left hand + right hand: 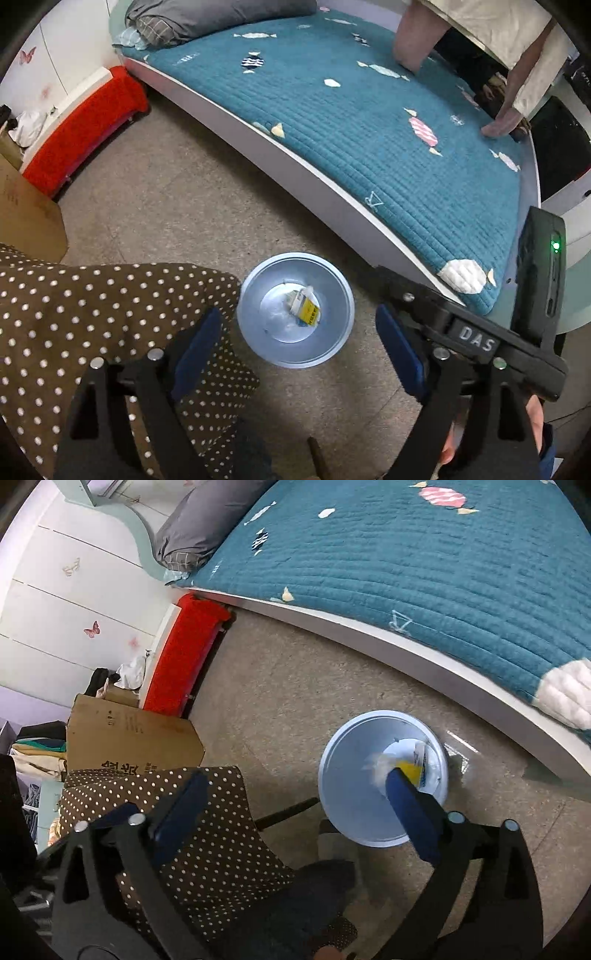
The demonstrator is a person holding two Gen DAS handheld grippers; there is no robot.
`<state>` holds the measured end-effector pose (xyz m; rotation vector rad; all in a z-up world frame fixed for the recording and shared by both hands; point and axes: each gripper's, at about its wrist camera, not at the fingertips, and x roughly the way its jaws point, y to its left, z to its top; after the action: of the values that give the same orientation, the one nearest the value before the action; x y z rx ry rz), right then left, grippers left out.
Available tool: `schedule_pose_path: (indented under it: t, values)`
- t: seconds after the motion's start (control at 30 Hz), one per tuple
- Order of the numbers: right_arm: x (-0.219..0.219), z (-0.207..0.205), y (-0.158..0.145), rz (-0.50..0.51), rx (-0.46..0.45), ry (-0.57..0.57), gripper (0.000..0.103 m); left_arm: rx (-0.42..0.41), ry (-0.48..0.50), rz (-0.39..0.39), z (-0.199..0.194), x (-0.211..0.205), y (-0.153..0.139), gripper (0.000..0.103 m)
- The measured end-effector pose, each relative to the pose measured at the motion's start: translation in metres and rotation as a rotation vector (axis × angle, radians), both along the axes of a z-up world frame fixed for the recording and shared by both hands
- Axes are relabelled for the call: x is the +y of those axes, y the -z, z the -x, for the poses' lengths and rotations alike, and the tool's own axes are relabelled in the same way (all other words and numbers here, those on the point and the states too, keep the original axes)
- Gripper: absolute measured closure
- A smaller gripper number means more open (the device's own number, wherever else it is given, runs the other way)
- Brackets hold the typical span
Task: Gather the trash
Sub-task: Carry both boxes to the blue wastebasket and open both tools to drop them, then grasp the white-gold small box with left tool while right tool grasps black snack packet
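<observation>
In the bin (343, 794), blurred trash (413, 766) sits half-hidden behind the right tool (291, 805), spread wide.

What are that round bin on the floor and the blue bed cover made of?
The bin looks like smooth pale-blue plastic, judging by its even colour and soft sheen; thin metal is possible. The bed cover looks like quilted fabric: stitched ridges and a matte, soft surface.

blurred: trash (413, 764) in bin (343, 775) | print unreadable
</observation>
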<state>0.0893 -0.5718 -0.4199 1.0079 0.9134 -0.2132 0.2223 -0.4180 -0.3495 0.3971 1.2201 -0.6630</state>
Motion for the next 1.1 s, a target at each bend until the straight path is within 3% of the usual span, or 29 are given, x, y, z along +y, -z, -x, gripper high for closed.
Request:
schedule_pose_path:
  t: [0.3,0.47,0.63,0.83,1.1]
  values:
    - [0.009,0.021,-0.045,0.107,-0.021,0.029,0.006,-0.13,-0.035,0.043,0.025,0.021,-0.044,0.013]
    - [0.02,0.035,-0.098,0.179,-0.097,0.052,0.006,-0.204,-0.032,0.102,0.046,0.042,-0.078,0.013]
    - [0.039,0.048,-0.154,0.253,-0.18,0.075,0.006,-0.344,-0.041,0.169,0.073,0.069,-0.121,0.013]
    - [0.08,0.06,-0.22,0.387,-0.329,0.076,0.006,-0.41,-0.074,0.242,0.096,0.123,-0.165,0.013]
    - [0.153,0.059,-0.29,0.526,-0.434,-0.046,0.006,-0.543,-0.176,0.252,0.111,0.198,-0.207,0.013]
